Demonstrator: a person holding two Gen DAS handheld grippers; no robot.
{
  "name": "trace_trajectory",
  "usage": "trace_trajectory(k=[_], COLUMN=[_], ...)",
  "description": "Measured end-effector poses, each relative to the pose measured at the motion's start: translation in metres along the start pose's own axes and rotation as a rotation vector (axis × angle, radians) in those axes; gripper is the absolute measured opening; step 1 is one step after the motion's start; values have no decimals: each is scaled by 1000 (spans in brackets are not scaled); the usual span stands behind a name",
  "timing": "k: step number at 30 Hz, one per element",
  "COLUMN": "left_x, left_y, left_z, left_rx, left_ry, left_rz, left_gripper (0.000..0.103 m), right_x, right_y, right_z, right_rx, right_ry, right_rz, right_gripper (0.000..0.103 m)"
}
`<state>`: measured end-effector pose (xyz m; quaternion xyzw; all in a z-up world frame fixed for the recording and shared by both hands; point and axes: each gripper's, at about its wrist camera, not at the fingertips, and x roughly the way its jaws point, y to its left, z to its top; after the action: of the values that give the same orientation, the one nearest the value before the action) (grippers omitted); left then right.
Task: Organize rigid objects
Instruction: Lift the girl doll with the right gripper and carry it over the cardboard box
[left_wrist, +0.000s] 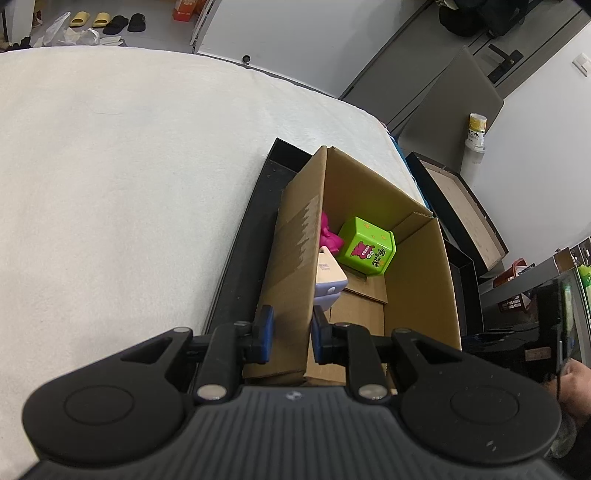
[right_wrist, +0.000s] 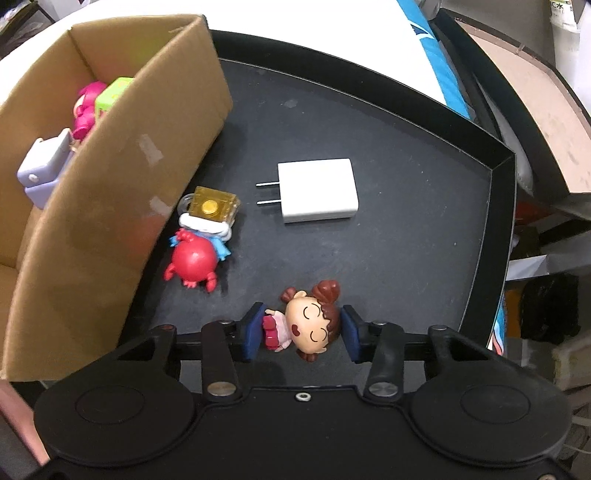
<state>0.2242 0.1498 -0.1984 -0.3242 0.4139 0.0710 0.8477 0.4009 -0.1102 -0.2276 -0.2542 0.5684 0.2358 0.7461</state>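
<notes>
A cardboard box (left_wrist: 295, 258) stands on a black tray (right_wrist: 406, 240). My left gripper (left_wrist: 291, 334) is shut on the box's left wall. Inside the box lie a green cube (left_wrist: 367, 245), a pink figure (left_wrist: 328, 236) and a lilac-and-cream toy (left_wrist: 327, 282). In the right wrist view my right gripper (right_wrist: 301, 334) straddles a girl doll (right_wrist: 310, 325) lying on the tray, jaws open with its pads (right_wrist: 253, 330) beside the doll's feet and head. A red crab toy (right_wrist: 194, 264), a gold-and-white block toy (right_wrist: 210, 210) and a white charger (right_wrist: 317, 190) lie on the tray.
The tray sits on a white cloth-covered table (left_wrist: 110, 166). A second dark tray with a brown lining (left_wrist: 461, 206) stands to the right. The box (right_wrist: 110, 184) fills the left of the right wrist view.
</notes>
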Motion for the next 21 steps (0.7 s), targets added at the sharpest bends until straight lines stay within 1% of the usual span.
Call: trace_trajectory(k=[12, 21], left_x=[-3, -4], left_y=[1, 0], left_z=[-2, -3], left_rx=[-5, 2], left_ry=[-3, -5], left_rz=[-10, -11], left_gripper=[19, 18], right_x=[-46, -89], right_y=[11, 27], right_z=[-4, 3], right_rx=[-12, -39], right_ry=[-20, -77], right_rz=[-60, -81], right_gripper=[43, 43])
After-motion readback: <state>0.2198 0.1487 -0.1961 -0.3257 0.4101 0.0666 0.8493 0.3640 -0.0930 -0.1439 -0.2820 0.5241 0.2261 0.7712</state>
